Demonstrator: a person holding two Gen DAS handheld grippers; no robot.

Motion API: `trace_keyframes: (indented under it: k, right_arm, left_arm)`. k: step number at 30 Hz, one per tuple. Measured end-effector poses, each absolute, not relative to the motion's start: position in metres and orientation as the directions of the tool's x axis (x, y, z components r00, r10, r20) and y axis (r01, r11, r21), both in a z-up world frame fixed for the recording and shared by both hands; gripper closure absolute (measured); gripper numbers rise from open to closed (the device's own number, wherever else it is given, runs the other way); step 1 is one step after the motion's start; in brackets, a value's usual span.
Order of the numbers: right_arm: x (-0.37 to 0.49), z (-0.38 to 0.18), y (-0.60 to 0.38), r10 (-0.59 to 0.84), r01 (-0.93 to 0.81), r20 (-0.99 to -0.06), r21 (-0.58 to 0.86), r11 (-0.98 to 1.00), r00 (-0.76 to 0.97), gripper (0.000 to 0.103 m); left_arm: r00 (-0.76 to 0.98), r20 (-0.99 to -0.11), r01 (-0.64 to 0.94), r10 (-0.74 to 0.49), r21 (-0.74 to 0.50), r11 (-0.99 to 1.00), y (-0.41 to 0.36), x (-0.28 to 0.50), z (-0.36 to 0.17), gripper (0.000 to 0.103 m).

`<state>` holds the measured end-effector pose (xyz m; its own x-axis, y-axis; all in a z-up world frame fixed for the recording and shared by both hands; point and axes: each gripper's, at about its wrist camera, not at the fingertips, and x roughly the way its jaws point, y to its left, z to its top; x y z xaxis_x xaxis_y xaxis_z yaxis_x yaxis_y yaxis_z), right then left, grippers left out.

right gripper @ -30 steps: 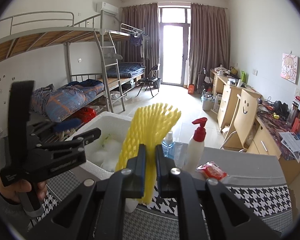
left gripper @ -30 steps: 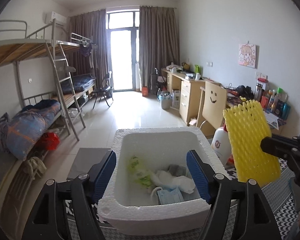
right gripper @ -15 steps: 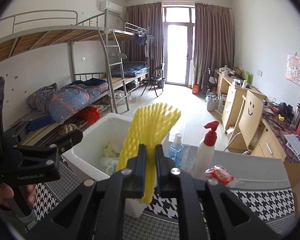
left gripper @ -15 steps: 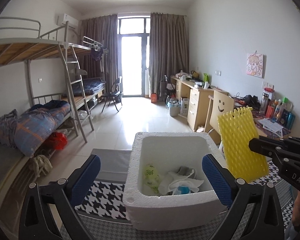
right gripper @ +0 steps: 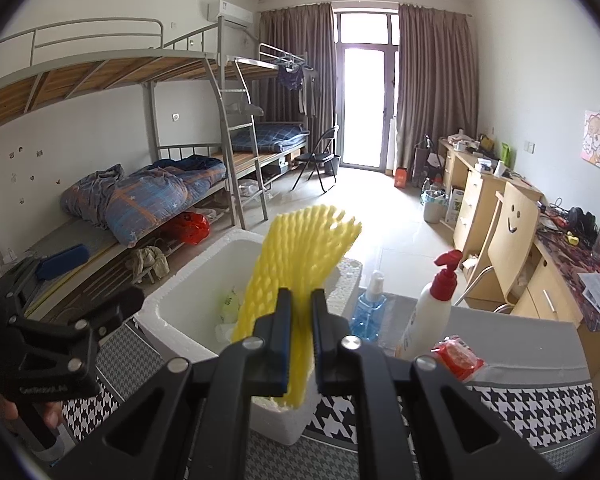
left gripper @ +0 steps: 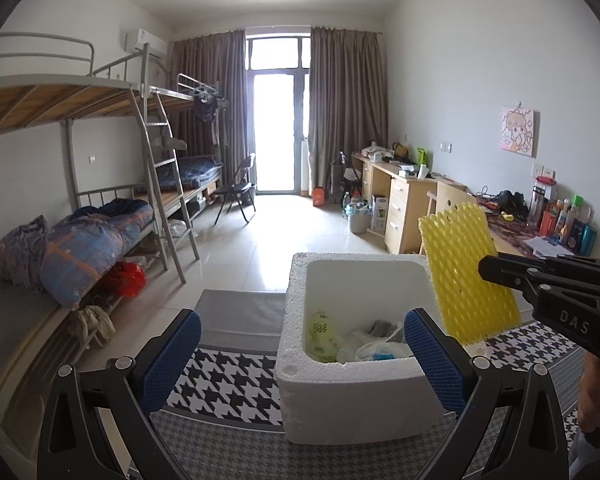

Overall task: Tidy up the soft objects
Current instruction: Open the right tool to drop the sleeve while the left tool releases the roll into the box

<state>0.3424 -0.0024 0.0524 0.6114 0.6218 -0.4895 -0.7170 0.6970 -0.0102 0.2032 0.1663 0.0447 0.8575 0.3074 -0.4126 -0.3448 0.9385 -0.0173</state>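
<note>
The white expanded-foam box [left gripper: 360,396] stands on the black-and-white houndstooth table cover [left gripper: 236,380], holding a green-printed bag, white plastic and a blue item. Being light, it can slide or tip if either gripper strikes its rim. My right gripper [right gripper: 300,320] is clamped on the lower end of the yellow foam mesh sleeve [right gripper: 300,256], which stands upright above the box's right-hand wall, not yet inside. If I release here, the sleeve may land on the rim and fall outside onto the cover; its springy mesh could also snag on my pads. My left gripper [left gripper: 300,360] has just been opening and now stands at full spread, holding nothing, one pad beside the box and one before its open top. The red-capped white pump bottle [right gripper: 428,312] and the blue spray bottle [right gripper: 370,312] stand close behind and could be knocked over.
</note>
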Motion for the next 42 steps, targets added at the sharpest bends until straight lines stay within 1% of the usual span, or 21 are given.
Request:
trace_keyframes:
  k: [22,35,37,38,39,41,42]
  right_arm:
    - [0.358,0.042,0.016,0.631,-0.742,-0.523,-0.004,0.671,0.573,0.091]
    - [0.366,0.036,0.032,0.605,-0.728,-0.544,-0.016,0.685,0.581,0.091]
    - [0.367,0.034,0.036,0.591,-0.721,-0.548,-0.031,0.692,0.592,0.084]
    - [0.368,0.033,0.037,0.586,-0.72,-0.554,-0.034,0.693,0.591,0.07]
    - [0.37,0.031,0.039,0.583,-0.719,-0.561,-0.033,0.694,0.588,0.054]
    - [0.372,0.029,0.039,0.585,-0.717,-0.56,-0.023,0.697,0.587,0.038]
    - [0.373,0.028,0.037,0.588,-0.714,-0.555,-0.016,0.7,0.588,0.037]
  left_arm:
    - [0.845,-0.407,-0.394,0.348,-0.031,0.919,0.181,0.174,0.033,0.001]
    - [0.834,-0.427,-0.403,0.349,-0.039,0.914,0.186,0.166,0.022,0.001]
    - [0.835,-0.427,-0.4,0.347,-0.039,0.916,0.186,0.164,0.021,0.001]
    - [0.835,-0.427,-0.4,0.347,-0.038,0.916,0.185,0.164,0.021,0.001]
    - [0.835,-0.426,-0.402,0.349,-0.039,0.915,0.185,0.163,0.021,0.001]
    - [0.833,-0.427,-0.404,0.352,-0.037,0.914,0.186,0.163,0.02,0.001]
    - [0.832,-0.429,-0.404,0.351,-0.036,0.914,0.187,0.163,0.02,0.001]
